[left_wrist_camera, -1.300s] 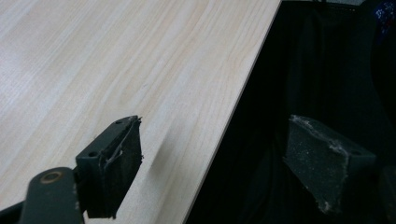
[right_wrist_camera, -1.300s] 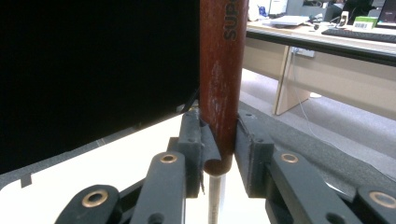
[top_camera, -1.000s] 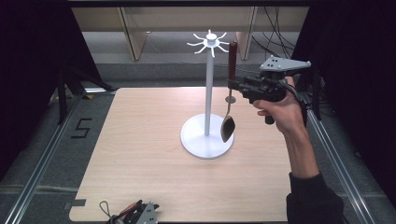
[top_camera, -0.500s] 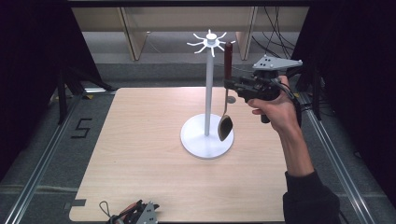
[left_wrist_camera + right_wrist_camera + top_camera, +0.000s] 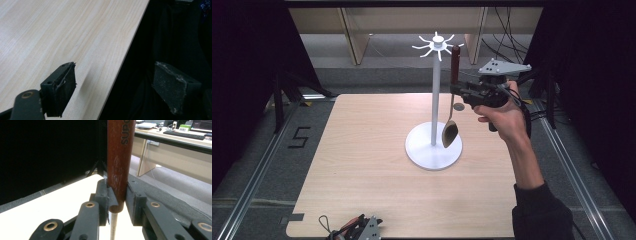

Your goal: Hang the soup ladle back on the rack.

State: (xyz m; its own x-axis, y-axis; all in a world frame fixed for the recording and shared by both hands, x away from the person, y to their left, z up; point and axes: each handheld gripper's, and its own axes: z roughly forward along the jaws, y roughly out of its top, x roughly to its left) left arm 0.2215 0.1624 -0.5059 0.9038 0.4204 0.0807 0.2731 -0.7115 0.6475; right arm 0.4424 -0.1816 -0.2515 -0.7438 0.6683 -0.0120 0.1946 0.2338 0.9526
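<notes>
Right gripper (image 5: 455, 90) clamped on brown handle of spoon (image 5: 450, 131), bowl hanging low near white stand (image 5: 434, 100). Lift vertical, align handle end with hook at stand top (image 5: 438, 44). Left gripper (image 5: 357, 230) resting at table edge (image 5: 362, 150), wide, holding nothing.

The right claw (image 5: 458, 91), raised at arm's length, is clamped tight; the left claw (image 5: 357, 229) apparently rests low, jaws apart.
</notes>
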